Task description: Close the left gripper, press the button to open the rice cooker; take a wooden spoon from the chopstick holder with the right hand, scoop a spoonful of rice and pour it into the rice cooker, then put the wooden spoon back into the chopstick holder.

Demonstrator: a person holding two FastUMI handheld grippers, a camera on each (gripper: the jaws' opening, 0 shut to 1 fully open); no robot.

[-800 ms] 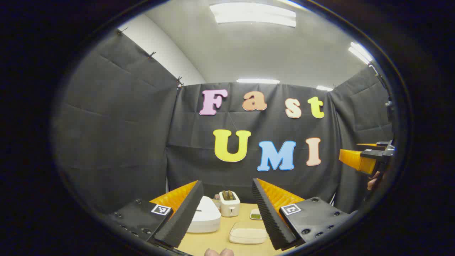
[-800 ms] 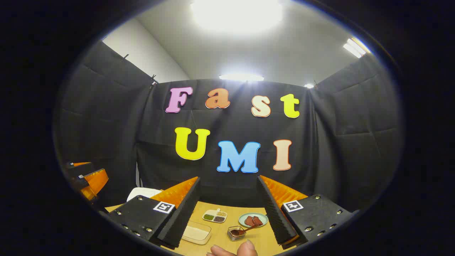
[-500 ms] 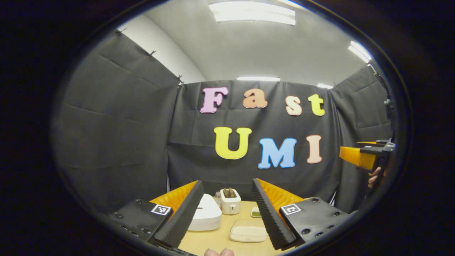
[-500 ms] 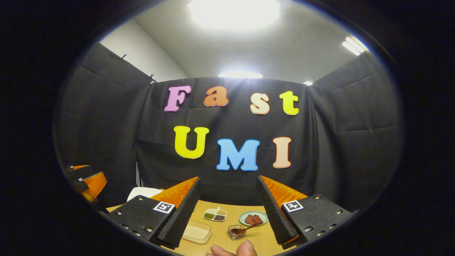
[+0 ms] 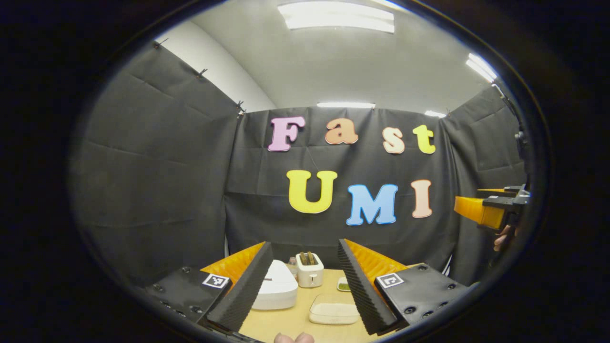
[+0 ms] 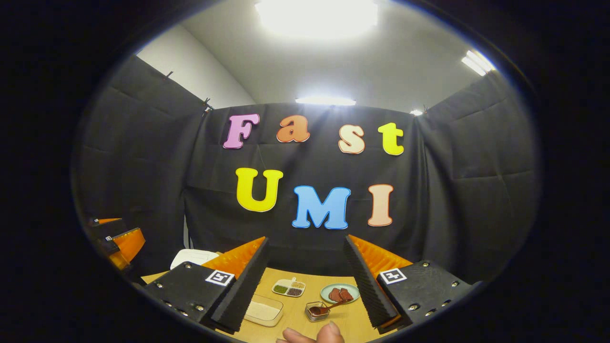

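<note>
Above the near edge of the table, both grippers hang open with nothing held and the task not yet begun.

In the left gripper view the left gripper (image 5: 300, 286) has its fingers spread wide apart, though the first step asks for them closed; beyond them the white rice cooker (image 5: 277, 287) sits on the table (image 5: 281, 324) with its lid down, so the button looks unpressed. Right of the cooker lies a clear tray of rice (image 5: 333, 312), with a toaster (image 5: 309, 269) farther back. In the right gripper view the right gripper (image 6: 305, 286) is also spread and empty. A wooden spoon (image 6: 324, 309) rests in a small clear holder (image 6: 315, 312) on the table, untouched. By my reading, every step remains: closing, pressing, scooping, pouring, returning the spoon.
</note>
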